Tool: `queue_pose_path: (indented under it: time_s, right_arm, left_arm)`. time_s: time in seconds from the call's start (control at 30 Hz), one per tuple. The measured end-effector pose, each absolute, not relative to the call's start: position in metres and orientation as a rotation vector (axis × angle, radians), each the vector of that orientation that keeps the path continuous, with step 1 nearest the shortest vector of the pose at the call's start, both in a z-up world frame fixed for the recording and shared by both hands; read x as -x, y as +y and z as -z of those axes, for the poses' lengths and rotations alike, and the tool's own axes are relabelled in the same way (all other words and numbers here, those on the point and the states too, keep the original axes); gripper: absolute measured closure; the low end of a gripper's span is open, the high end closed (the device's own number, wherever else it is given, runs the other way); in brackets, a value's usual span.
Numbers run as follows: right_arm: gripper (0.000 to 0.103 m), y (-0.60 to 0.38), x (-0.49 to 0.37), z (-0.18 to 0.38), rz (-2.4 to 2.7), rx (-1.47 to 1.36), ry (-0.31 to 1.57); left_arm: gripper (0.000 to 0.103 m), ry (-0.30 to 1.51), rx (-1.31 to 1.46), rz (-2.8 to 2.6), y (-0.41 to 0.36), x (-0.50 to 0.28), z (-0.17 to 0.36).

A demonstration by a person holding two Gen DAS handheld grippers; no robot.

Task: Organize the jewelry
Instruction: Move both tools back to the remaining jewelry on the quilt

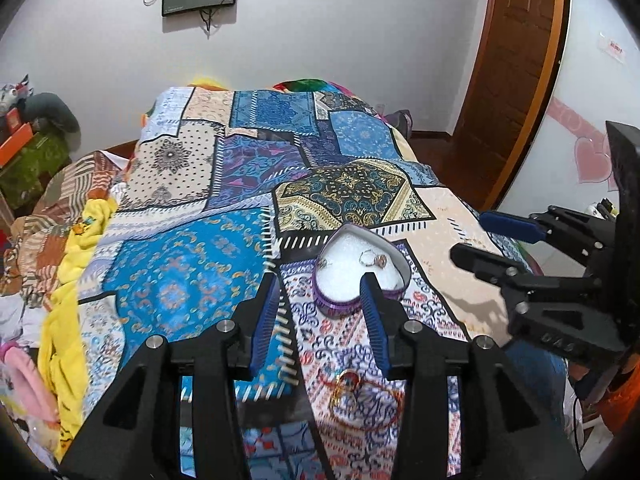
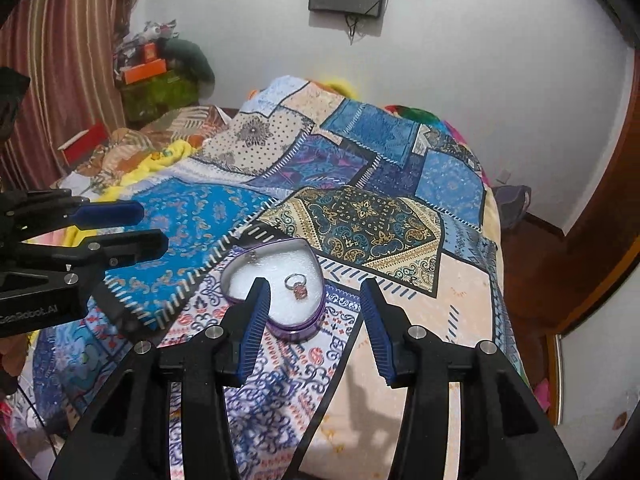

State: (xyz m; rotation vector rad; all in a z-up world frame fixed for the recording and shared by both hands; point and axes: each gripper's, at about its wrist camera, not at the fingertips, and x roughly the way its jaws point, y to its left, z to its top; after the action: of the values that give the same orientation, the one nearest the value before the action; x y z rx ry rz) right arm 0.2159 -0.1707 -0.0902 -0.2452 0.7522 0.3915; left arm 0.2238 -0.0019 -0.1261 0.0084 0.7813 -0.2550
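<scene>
Left wrist view: the left gripper (image 1: 322, 280) is spread wide with nothing in it, hovering over the patchwork bedspread (image 1: 192, 264). The purple heart-shaped tin (image 1: 360, 268) sits on the bed right past its fingertips, white lining inside, with a ring (image 1: 374, 258) lying in it and a smaller piece near the left edge that I can't make out. A red and gold bracelet (image 1: 360, 396) lies on the bedspread between the fingers, closer to the camera. The right gripper (image 1: 480, 236) pokes in from the right.

Right wrist view: the right gripper (image 2: 314, 284) is also wide apart and empty, its left finger overlapping the tin (image 2: 276, 280). The ring (image 2: 297, 285) has a pinkish stone.
</scene>
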Motion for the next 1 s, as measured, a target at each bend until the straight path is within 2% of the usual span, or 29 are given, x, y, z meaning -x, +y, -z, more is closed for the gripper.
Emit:
queue_pose_path:
  time_s: [0.27,1.0]
  right_arm:
    - [0.060,-0.176,-0.192,0.084,-0.390,0.208,0.739]
    - [0.060,-0.172,-0.169,0.143,-0.395,0.188,0.908]
  left_arm:
    - [0.051,0.788,-0.066,0.224,0.007,-0.193,0.128]
    - [0.051,0.983,-0.147,0.249,0.017,-0.169,0.225]
